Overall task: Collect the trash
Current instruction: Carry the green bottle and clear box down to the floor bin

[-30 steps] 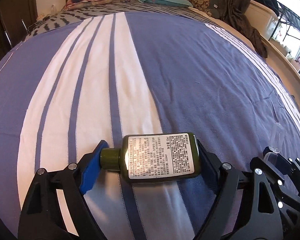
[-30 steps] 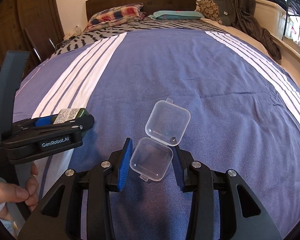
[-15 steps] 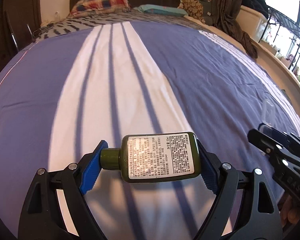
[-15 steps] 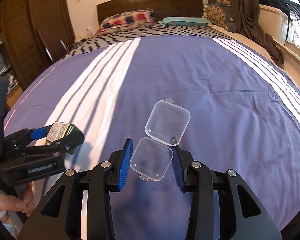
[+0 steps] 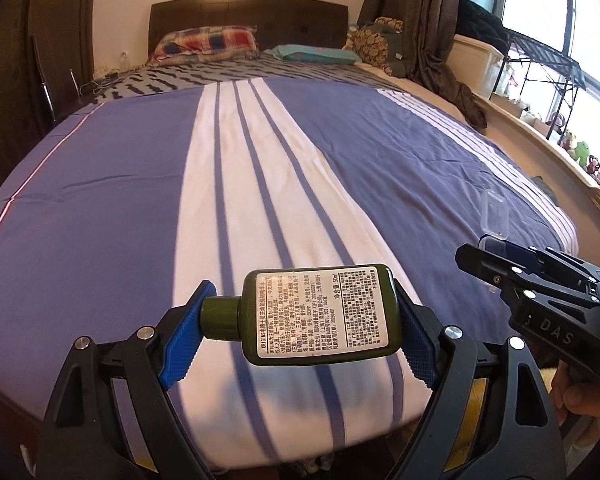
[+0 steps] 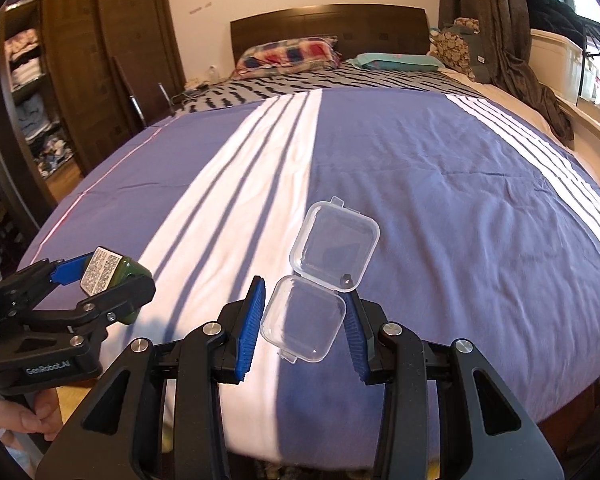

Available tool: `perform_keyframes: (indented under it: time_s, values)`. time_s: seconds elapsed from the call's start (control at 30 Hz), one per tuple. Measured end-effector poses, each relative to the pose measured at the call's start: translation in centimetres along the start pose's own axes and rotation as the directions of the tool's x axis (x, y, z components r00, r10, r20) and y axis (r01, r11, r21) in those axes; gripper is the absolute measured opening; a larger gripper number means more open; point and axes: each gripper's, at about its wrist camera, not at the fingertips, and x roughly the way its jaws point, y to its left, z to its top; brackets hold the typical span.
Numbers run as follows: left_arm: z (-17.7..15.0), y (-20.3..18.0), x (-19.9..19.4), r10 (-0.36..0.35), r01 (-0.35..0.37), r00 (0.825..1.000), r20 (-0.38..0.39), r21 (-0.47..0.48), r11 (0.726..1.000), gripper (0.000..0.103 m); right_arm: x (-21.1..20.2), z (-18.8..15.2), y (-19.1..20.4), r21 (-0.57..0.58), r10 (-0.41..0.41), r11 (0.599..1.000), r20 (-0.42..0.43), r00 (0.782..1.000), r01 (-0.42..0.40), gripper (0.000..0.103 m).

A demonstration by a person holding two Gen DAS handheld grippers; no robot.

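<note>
A bedroom in a home. Large bed [image 5: 140, 184] under a blue and white striped cover, dark wooden headboard [image 5: 248, 12], plaid pillow [image 5: 208, 42] and teal pillow [image 5: 316, 53]. Open wardrobe [image 6: 32, 92] stacked with folded clothes at the left. Brown curtains [image 5: 416, 12] beside a bright window [image 5: 540, 4], small toys [image 5: 580, 152] lined along the sill.

- I see the bedspread [image 5: 140, 208] lying bare ahead of both grippers, open for passage.
- Pillows [image 6: 288, 54] and headboard [image 6: 328, 24] block the far end.
</note>
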Motion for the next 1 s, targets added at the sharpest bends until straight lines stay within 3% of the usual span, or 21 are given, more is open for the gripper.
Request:
perform_keyframes:
  time_s: [0.2, 0.47, 0.8, 1.0]
  values:
    - [-3.7, 0.6, -3.5, -0.003, 0.003, 1.000, 0.014, -0.017, 1.000, 0.081, -2.3, -2.9, 1.5, -0.012, 0.030, 0.999, 0.006, 1.000, -0.030, 0.039]
    - [-9.2, 0.6, -5.0, 0.005, -0.006, 1.000, -0.020, -0.026, 1.000, 0.081, -4.1, -6.8, 3.0, -0.012, 0.080, 0.997, -0.008, 0.997, -0.080, 0.035]
    - [-15.9, 1.2, -3.1, 0.001, -0.009, 0.987, -0.158, -0.053, 0.999, 0.081, -2.6, -12.6, 3.8, -0.026, 0.084, 0.996, -0.142, 0.986, -0.089, 0.035]
    - [-19.2, 1.6, -1.0, -0.017, 0.001, 0.966, -0.259, -0.065, 0.998, 0.081, -0.2, -16.0, 3.8, -0.018, 0.084, 0.996, -0.253, 0.964, -0.092, 0.035]
